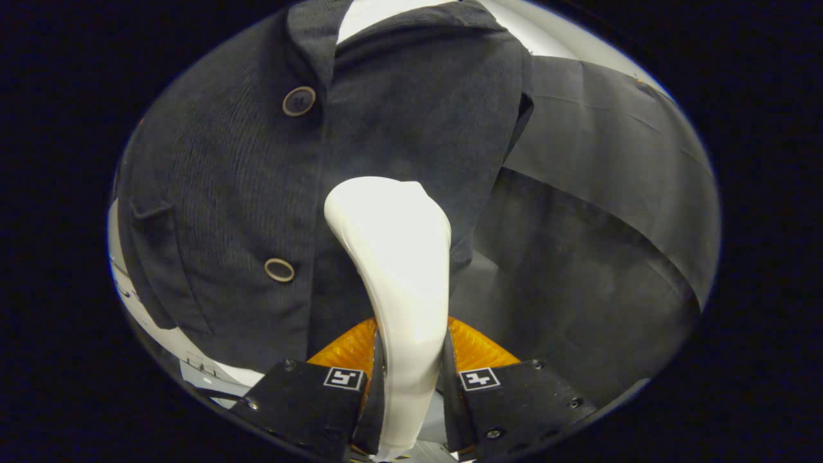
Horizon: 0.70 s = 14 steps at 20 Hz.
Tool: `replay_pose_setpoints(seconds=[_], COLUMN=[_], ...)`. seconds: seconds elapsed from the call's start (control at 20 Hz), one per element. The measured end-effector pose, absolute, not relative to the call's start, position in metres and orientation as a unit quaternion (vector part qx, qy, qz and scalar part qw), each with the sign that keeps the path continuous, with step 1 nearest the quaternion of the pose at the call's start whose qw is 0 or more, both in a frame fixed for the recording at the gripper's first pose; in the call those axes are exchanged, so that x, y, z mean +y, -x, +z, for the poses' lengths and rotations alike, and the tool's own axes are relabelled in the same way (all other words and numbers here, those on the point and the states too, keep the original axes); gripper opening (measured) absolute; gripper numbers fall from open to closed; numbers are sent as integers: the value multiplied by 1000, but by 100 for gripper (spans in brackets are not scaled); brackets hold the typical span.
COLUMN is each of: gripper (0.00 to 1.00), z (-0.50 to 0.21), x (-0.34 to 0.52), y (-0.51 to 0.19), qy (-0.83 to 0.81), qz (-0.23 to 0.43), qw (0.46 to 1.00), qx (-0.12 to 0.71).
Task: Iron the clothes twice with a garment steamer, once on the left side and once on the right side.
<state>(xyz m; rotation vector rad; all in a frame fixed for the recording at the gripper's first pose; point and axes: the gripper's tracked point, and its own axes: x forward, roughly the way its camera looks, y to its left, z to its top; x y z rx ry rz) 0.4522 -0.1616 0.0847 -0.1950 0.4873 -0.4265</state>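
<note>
— Pressing in from both sides, the fingers (pixel 411 386) are clamped on the handle of the garment steamer (pixel 392 270), see? It rises straight up from between them, its long axis running forward along the fingers.

— And the head?

— The broad end sits well ahead of the fingers, right against the dark jacket (pixel 257 193), or nearly; I can't tell whether it touches. It lies just to the right of the button line, about level between the upper button (pixel 299 101) and the lower button (pixel 280 270).

— So which side is that?

— The panel right of the buttons. I'd judge the next stroke runs along the cloth up or down from there, with the buttoned panel off to the fingers' left waiting for its own pass.
</note>
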Motion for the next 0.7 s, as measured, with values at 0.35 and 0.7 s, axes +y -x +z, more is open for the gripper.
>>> replay_pose_setpoints(seconds=[0.35, 0.7], gripper=[41, 41], z=[81, 73], x=[-162, -163], y=[-450, -450], qy=[71, 42], qz=[-204, -193], qw=[936, 926], qx=[277, 321])
